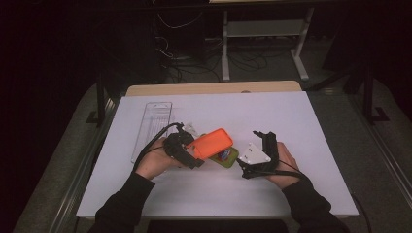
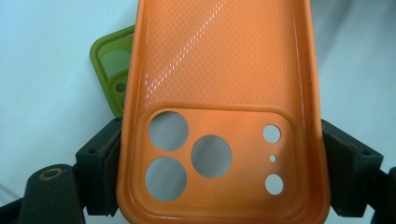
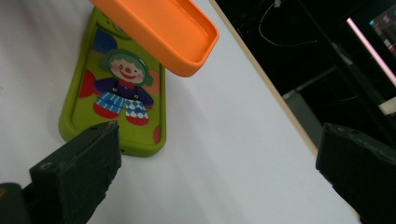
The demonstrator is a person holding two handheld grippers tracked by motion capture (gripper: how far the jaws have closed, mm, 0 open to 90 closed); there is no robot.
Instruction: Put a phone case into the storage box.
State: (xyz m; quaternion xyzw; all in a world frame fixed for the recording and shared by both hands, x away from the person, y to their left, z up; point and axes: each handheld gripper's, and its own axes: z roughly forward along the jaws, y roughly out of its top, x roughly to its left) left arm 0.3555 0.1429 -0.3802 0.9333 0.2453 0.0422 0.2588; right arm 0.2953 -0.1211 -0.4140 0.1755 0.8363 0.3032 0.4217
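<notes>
left claw (image 1: 194, 156) is clamped on the camera end of the orange phone case (image 1: 211, 142), held above the green clown phone case (image 3: 116, 93) lying on the white tabletop (image 1: 291, 121). right claw (image 1: 260, 138) gapes wide, holding nothing, just beside them.

- High view: above the near table (image 1: 291, 111) edge, facing 12 o'clock and down, far off.
- Gripper views: close in; both share the orange case (image 2: 219, 93) and green case (image 3: 112, 107).
</notes>
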